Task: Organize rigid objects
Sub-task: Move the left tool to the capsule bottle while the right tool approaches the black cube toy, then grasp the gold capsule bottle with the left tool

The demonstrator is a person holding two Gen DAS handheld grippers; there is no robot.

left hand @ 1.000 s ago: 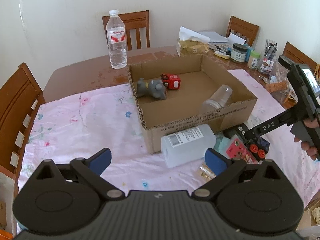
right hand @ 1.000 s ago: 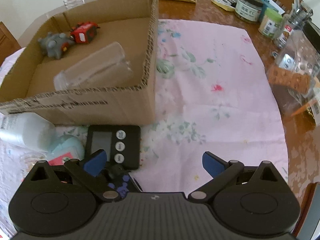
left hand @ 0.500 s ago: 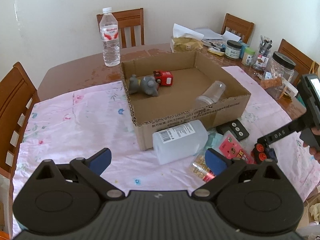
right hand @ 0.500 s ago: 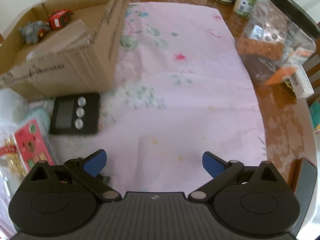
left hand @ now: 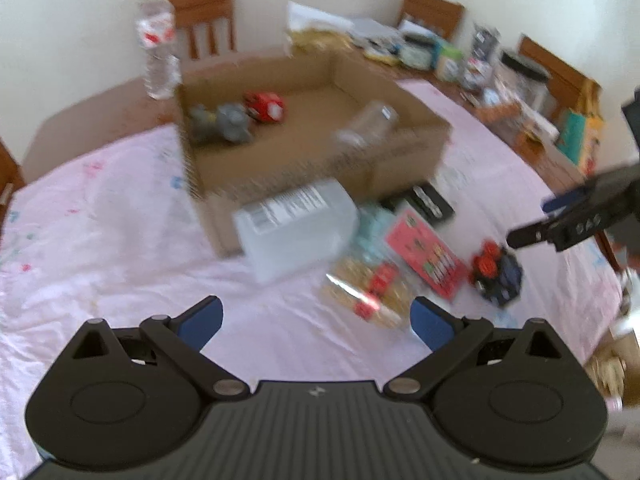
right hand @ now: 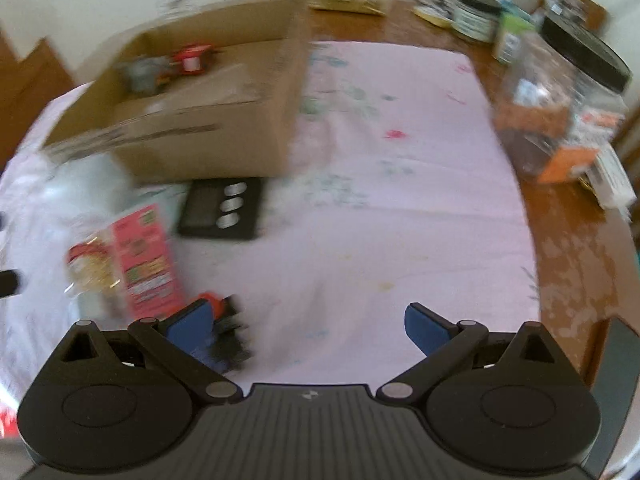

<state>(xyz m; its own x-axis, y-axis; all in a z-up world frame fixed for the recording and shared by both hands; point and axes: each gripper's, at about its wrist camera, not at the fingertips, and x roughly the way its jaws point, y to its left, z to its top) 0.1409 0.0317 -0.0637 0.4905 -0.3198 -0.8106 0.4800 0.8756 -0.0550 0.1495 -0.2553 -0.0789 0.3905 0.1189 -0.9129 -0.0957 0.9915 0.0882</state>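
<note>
An open cardboard box (left hand: 404,152) (right hand: 208,140) on the pink cloth holds a grey toy (left hand: 224,122), a red toy (left hand: 266,106) and a clear cup (left hand: 370,122). In front of it lie a white plastic bottle (left hand: 296,228), a black timer (right hand: 222,210) (left hand: 428,206), a pink packet (left hand: 428,256) (right hand: 146,260), a gold snack bag (left hand: 368,290) and a dark toy car with red wheels (left hand: 496,270) (right hand: 226,332). My left gripper (left hand: 316,320) is open above the cloth. My right gripper (right hand: 306,322) is open, its left finger beside the toy car.
A water bottle (left hand: 158,42) stands behind the box. Jars and a clear container (right hand: 560,108) crowd the bare wood at the right. Chairs (left hand: 208,16) ring the table. Bare pink cloth (right hand: 400,216) lies right of the box. Both views are blurred.
Both grippers have pulled back and up from the box. The right gripper has swung left, so the toy car now sits by its left finger. Both stay open.
</note>
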